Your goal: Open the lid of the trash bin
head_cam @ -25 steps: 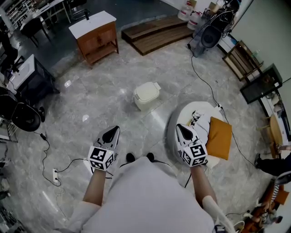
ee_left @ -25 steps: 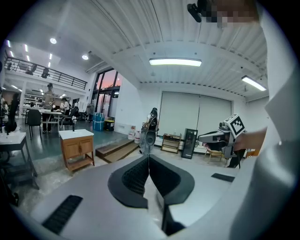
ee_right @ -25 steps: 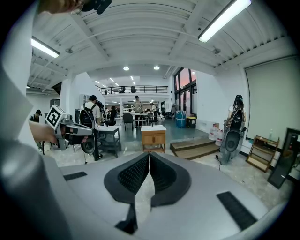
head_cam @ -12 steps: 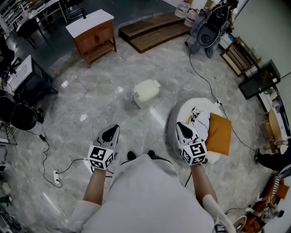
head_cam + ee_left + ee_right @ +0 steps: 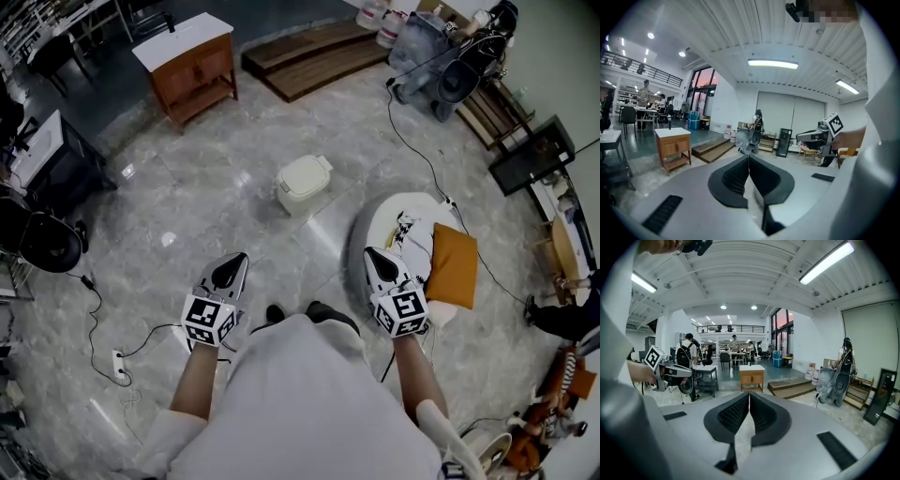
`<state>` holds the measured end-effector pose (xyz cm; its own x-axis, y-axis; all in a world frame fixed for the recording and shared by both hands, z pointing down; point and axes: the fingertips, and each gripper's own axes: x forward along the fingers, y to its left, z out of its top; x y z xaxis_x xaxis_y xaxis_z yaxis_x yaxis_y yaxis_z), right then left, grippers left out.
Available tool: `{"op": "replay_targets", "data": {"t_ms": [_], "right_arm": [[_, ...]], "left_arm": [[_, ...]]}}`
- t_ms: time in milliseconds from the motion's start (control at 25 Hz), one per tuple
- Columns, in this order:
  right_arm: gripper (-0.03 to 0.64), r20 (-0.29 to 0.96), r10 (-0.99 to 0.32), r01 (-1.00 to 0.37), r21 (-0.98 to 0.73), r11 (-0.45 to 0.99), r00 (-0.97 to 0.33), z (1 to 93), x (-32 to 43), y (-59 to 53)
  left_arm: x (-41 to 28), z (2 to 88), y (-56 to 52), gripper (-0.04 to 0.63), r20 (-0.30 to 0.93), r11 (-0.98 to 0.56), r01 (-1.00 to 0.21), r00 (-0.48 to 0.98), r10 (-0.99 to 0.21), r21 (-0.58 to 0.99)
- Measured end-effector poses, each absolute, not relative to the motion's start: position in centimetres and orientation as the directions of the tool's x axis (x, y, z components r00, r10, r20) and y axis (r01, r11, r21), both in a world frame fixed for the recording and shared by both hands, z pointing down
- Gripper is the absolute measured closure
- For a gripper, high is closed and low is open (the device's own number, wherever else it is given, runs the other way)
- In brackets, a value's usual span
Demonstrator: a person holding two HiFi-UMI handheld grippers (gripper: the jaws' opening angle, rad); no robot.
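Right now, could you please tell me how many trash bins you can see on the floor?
1: the cream trash bin stands on the marble floor, ahead of the person, its lid shut. Others may be hidden behind furniture.

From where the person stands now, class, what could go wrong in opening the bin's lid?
The left tool and right tool are both shut; pushed against the closed lid like that, they might slip off. The bin stands alone on glossy floor and may slide. A cable lies close on the left: a trip risk.
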<state>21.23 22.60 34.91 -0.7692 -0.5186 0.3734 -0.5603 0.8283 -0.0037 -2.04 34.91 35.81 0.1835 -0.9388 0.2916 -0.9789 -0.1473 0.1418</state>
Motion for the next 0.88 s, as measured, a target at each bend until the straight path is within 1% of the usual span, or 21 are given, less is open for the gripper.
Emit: {"op": "replay_targets", "data": {"t_ms": [320, 880], "right_arm": [[0.586, 0.385, -0.513, -0.556, 0.000, 0.831, -0.767, 35.3, 20.1, 23.6], [0.586, 0.392, -0.492, -0.540, -0.016, 0.841, -0.777, 36.0, 18.4, 21.8]], "left_arm": [[-3.3, 36.1, 35.6, 0.577, 0.286, -0.144, -0.978, 0.183, -0.941, 0.151], [-4.6, 36.5, 34.0, 0.577, 0.290, -0.124, -0.980, 0.166, -0.942, 0.158]]}}
